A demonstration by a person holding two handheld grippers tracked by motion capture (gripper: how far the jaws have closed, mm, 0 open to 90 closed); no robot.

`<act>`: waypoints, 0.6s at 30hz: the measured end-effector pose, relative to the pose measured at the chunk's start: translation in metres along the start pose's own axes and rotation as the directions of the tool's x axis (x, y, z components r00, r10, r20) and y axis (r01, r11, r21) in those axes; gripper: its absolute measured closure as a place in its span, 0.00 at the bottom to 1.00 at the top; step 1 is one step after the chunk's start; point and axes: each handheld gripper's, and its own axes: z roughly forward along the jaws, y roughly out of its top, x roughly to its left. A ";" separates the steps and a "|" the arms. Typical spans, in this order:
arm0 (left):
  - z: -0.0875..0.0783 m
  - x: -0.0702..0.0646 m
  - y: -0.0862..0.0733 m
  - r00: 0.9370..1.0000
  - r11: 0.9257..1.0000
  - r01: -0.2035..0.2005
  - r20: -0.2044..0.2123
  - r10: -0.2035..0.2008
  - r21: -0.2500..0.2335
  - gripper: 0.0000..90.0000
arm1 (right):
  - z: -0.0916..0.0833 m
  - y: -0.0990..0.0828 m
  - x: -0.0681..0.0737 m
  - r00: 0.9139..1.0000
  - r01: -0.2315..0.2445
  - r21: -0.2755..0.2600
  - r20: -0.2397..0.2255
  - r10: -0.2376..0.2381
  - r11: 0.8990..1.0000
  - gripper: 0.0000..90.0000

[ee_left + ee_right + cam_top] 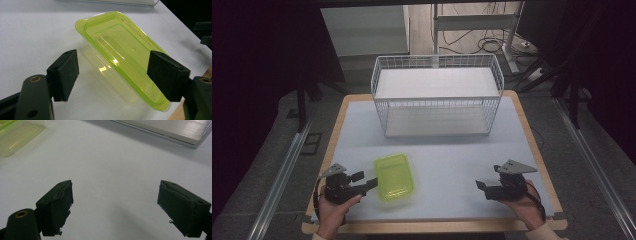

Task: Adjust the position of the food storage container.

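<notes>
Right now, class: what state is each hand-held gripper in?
Left hand-held gripper: open, jaws either side of the green container, not pressing it.
Right hand-held gripper: open, holding nothing.

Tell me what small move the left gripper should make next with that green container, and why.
Probably ease the left gripper forward a little so its pads straddle the container's rim, then close. Its jaws stand open with the green container just beyond them, one pad overlapping the rim's near edge, not pressing. The right gripper is open and well off to the side, so the left is the one placed to grasp.
</notes>
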 end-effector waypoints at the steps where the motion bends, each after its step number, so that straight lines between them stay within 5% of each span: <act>1: 0.000 0.000 0.000 1.000 1.000 -0.001 0.001 0.001 0.000 0.28 | 0.000 0.000 0.000 1.000 0.003 -0.004 -0.005 -0.003 1.000 0.16; 18: -0.003 -0.004 0.003 1.000 1.000 -0.018 -0.005 0.018 -0.004 0.33 | -0.006 0.002 0.000 1.000 0.003 -0.019 -0.005 -0.003 1.000 0.22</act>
